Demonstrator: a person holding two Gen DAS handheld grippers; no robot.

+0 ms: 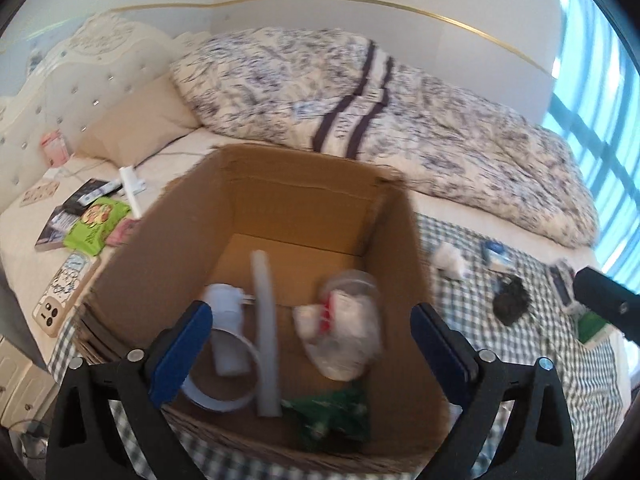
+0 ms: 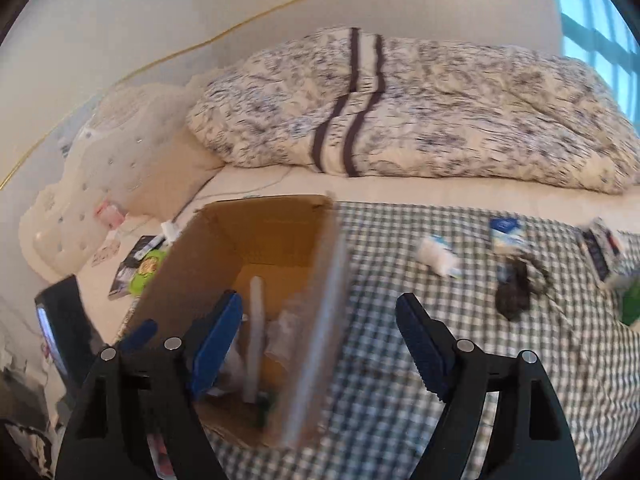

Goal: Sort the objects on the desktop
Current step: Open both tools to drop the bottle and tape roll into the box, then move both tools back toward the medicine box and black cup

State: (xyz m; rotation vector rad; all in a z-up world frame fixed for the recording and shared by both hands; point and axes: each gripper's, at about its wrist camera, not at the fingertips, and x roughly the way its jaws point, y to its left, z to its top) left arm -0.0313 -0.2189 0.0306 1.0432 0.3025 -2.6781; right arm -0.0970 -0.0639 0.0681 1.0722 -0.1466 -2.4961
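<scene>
An open cardboard box (image 1: 192, 248) stands on the checked cloth (image 1: 532, 360). Inside lie a grey tube (image 1: 264, 320), a white plug (image 1: 226, 304), a tape ring (image 1: 218, 396), a clear bag (image 1: 348, 328) with red and white contents, and a green packet (image 1: 332, 416). My left gripper (image 1: 314, 344) hangs open over the box, nothing between its blue pads. My right gripper (image 2: 320, 340) is open too and straddles the right wall of the box (image 2: 324, 300) without pressing on it. On the cloth to the right lie a white pack (image 2: 438, 256), a blue-white pack (image 2: 506, 234) and a dark clump (image 2: 514, 294).
On the bed left of the box lie a phone (image 1: 64, 292), a green pouch (image 1: 96, 224), dark books (image 1: 52, 232) and a white tube (image 1: 132, 188). A rolled quilt (image 1: 360, 100) and a pillow (image 1: 140, 120) lie behind. A dark box (image 2: 600, 252) sits far right.
</scene>
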